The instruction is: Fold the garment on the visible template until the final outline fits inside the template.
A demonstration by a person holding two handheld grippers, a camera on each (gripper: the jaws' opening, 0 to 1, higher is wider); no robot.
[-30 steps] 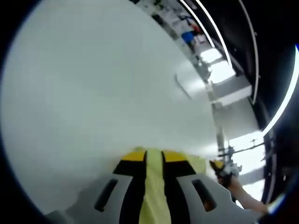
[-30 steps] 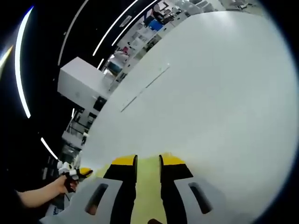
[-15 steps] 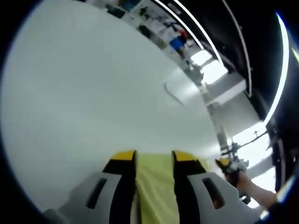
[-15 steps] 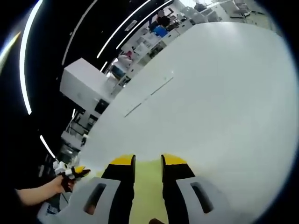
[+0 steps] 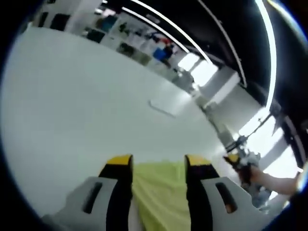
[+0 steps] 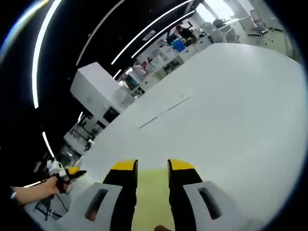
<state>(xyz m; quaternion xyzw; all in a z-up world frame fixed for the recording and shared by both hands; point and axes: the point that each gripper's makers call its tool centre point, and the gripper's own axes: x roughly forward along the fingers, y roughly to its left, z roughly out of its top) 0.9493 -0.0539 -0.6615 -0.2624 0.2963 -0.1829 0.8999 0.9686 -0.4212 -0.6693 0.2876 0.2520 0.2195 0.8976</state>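
The yellow-green garment [image 5: 161, 192] lies low in the left gripper view, spread between the yellow-tipped jaws of the left gripper [image 5: 158, 162], its far edge level with the tips. Those jaws stand fairly wide apart with the cloth filling the gap; whether they pinch it cannot be told. In the right gripper view the garment [image 6: 151, 195] shows as a narrower strip between the jaws of the right gripper [image 6: 152, 166], which stand closer together; again a grip on the cloth cannot be told.

Beyond the cloth, the white worktop [image 5: 77, 106] stretches away bare and pale. A thin line mark [image 6: 163, 109] crosses the worktop [image 6: 231, 110] far ahead in the right gripper view, and a faint angled mark [image 5: 162, 108] sits far ahead in the left gripper view. Nothing stands between the jaws and these marks.

At the right edge of the left gripper view a hand [image 5: 267, 179] holds the other gripper. At the lower left of the right gripper view a hand [image 6: 45, 185] holds the other gripper too. Behind the worktop stand shelves, a white box-like block [image 6: 98, 89] and long ceiling light strips [image 6: 139, 36]. No writing can be read.
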